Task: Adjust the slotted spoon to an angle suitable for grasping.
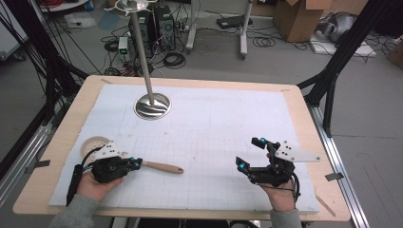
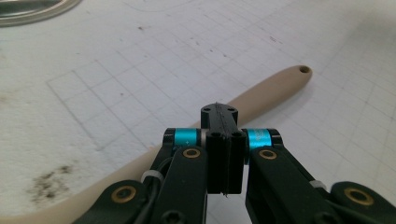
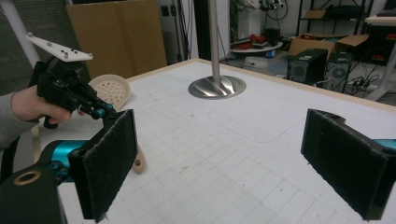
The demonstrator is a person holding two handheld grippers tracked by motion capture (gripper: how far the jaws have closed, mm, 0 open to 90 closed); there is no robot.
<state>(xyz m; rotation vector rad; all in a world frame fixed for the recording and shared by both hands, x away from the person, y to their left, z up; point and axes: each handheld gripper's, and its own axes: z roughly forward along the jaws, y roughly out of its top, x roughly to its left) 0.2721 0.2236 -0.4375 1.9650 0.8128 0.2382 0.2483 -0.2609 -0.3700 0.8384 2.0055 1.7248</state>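
Already we are clamping the left gripper (image 1: pixel 135 164) on the wooden skimmer's handle (image 1: pixel 164 167); the right gripper (image 1: pixel 251 153) is waiting spread wide, lifting remaining ahead.

I see matt pale wood handle (image 2: pixel 261 93), glossy metal stand base (image 1: pixel 152 106), rough black felt-like pads (image 3: pixel 109 158), matt white gridded mat (image 1: pixel 214 123) w/ stains

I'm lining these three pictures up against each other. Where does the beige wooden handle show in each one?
High view: the wooden handle lies lower left, pointing right from the left gripper.
Left gripper view: it runs diagonally from lower left to upper right, under the shut jaws.
Right gripper view: its end peeks out behind the left pad.
Shared landmark: the round metal stand base.
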